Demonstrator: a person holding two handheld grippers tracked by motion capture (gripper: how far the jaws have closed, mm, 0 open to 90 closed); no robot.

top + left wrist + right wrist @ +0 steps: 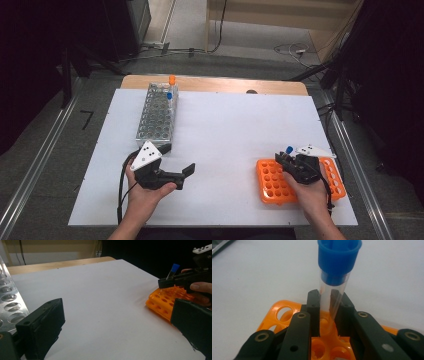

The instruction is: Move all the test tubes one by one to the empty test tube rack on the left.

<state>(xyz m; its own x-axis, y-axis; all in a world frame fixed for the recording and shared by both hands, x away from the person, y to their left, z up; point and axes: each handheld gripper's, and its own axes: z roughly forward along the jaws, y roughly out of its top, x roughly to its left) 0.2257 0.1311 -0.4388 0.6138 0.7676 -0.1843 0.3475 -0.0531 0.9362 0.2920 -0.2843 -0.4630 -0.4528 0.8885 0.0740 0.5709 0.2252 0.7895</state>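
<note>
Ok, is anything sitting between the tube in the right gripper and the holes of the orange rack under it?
Nothing visible. The right gripper holds the blue-capped tube over the orange rack, and the holes seen below it look empty. The left gripper is open, well off to the side.

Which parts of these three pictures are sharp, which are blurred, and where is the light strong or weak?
High view: the white table top is evenly lit, the room around it dark. Left gripper view: the left gripper sits dark and soft-edged close to the lens, and the orange rack is slightly blurred. Right gripper view: the right gripper is crisp, the blue-capped tube softer towards its cap.
</note>
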